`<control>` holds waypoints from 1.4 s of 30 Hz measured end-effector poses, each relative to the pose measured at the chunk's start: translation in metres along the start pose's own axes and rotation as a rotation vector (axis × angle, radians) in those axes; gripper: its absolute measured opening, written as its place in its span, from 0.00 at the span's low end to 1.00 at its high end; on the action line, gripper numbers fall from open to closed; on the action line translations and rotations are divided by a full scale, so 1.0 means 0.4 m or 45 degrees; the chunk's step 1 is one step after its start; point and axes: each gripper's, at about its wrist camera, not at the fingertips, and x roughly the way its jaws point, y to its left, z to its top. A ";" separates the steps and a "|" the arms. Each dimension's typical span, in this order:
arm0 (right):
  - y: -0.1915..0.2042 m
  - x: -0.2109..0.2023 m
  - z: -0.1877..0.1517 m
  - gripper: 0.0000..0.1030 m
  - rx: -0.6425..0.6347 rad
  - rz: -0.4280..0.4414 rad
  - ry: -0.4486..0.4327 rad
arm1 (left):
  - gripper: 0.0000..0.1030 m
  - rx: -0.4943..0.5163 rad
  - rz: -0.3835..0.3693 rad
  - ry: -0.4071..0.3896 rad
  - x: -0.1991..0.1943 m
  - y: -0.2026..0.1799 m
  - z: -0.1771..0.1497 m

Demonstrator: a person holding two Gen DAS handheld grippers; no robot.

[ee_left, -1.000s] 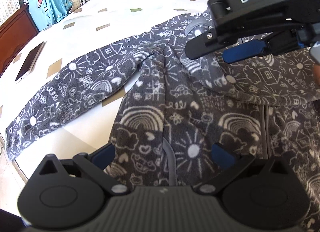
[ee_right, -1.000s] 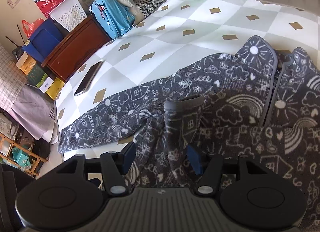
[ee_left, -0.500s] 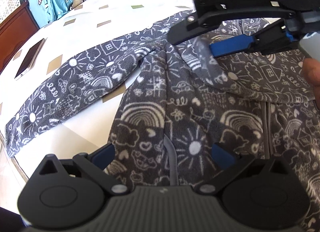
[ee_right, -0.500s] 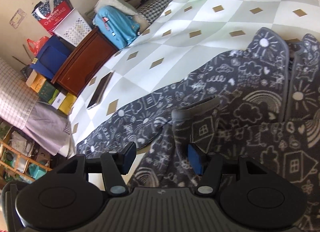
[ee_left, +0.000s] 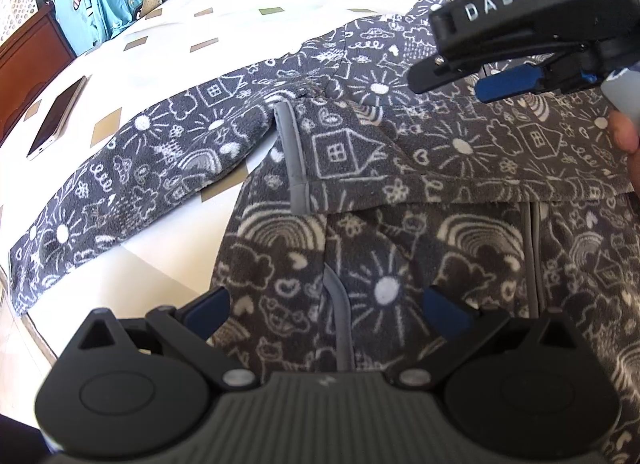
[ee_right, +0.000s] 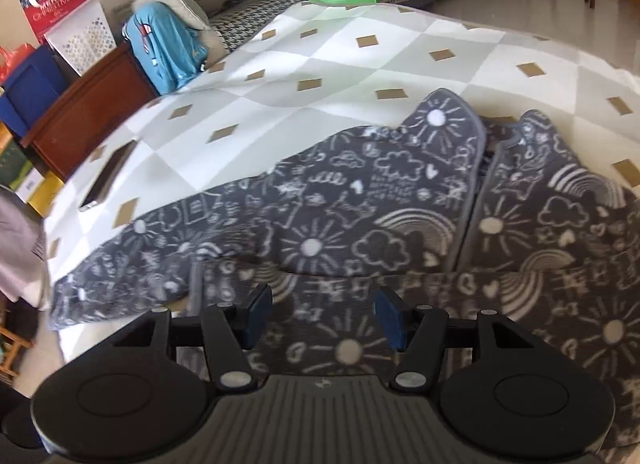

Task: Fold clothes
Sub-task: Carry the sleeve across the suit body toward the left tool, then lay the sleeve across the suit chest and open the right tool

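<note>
One sleeve point(ee_left: 460, 152) lies folded across the jacket point(ee_left: 400, 264); both grippers point(ee_left: 326, 306) point(ee_right: 320, 318) hover spread and empty, so next pinch the far sleeve point(ee_left: 132, 168).

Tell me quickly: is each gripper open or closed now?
Left gripper: open, holding nothing.
Right gripper: open, holding nothing, above the jacket.

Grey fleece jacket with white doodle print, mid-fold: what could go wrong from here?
1. One sleeve of the grey doodle-print fleece jacket lies loosely across the chest; the open right gripper hovering above could snag it.
2. The other sleeve reaches toward the silver phone on the checked table cover; folding it hastily might nudge the phone.
</note>
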 end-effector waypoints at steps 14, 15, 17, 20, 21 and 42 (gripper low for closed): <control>0.042 0.069 -0.060 0.43 -0.303 -0.166 0.044 | 1.00 0.010 -0.004 0.011 0.007 -0.009 -0.002; 0.044 0.069 -0.061 0.34 -0.314 -0.176 0.035 | 1.00 0.010 -0.004 0.010 0.007 -0.009 -0.002; 0.046 0.069 -0.059 0.21 -0.317 -0.195 0.018 | 1.00 0.013 -0.003 0.008 0.007 -0.010 -0.002; 0.052 0.070 -0.057 0.09 -0.330 -0.218 -0.006 | 1.00 0.017 0.003 0.006 0.006 -0.012 -0.003; 0.054 0.071 -0.056 0.07 -0.334 -0.224 -0.015 | 1.00 0.016 0.005 0.002 0.005 -0.013 -0.003; -0.225 -0.257 0.007 0.46 0.010 -0.306 -0.204 | 1.00 0.310 -0.016 -0.061 -0.028 -0.121 0.143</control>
